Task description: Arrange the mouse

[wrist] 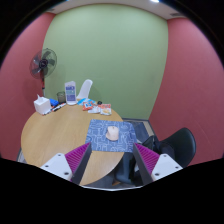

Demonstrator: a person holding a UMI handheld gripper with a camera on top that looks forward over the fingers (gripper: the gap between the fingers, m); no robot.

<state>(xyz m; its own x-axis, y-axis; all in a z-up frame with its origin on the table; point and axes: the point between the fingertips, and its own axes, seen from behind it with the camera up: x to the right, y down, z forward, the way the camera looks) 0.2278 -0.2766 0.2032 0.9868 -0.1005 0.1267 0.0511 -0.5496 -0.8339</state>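
A small pale mouse [113, 132] lies on a blue patterned mouse mat [108, 135] at the near right part of a round wooden table [60, 135]. My gripper [112, 158] is held above the table's near edge, short of the mat. Its fingers with magenta pads [76, 155] are spread wide apart, and nothing is between them. The mouse lies beyond the fingers, roughly in line with the gap between them.
A tissue box [42, 105], a blue bottle [70, 93], a white jug [85, 90] and small items stand at the table's far side. A fan [43, 65] stands behind on the left. A black office chair [168, 150] is on the right.
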